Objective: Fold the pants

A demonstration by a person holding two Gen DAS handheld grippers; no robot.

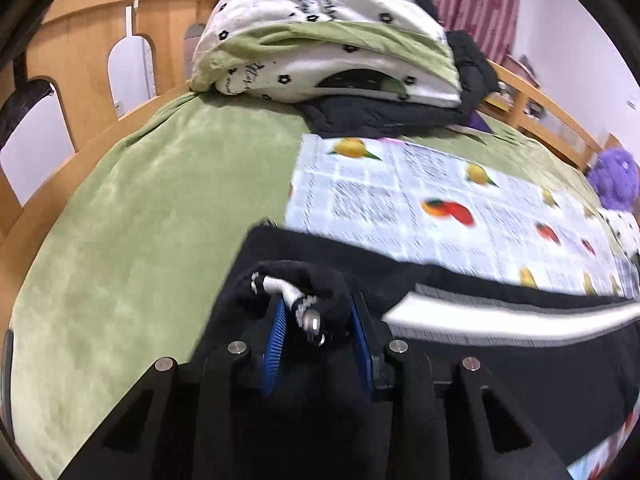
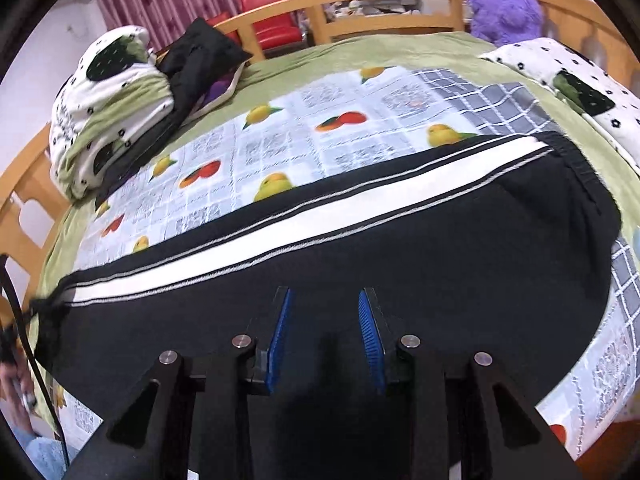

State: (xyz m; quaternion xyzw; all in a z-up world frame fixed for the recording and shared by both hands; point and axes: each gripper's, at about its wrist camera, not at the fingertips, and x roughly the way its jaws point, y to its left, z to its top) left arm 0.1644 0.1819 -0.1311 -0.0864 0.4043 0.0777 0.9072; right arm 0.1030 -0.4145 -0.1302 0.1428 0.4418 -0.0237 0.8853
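Black pants (image 2: 400, 240) with a white side stripe (image 2: 320, 216) lie folded lengthwise on a fruit-print cloth (image 2: 280, 136) on the bed. In the left wrist view my left gripper (image 1: 318, 312) is shut on a bunched end of the pants (image 1: 312, 280), with a drawcord and metal tip between the blue pads (image 1: 276, 332). The pants (image 1: 480, 352) stretch away to the right. In the right wrist view my right gripper (image 2: 324, 312) is open just above the black fabric, holding nothing. The waistband lies at the far right.
A green blanket (image 1: 140, 200) covers the bed. A folded white and green quilt (image 1: 320, 40) lies on black clothing at the head. A purple plush toy (image 2: 504, 8) and a pillow (image 2: 568, 80) sit at the far right. Wooden rails (image 2: 360, 0) surround the bed.
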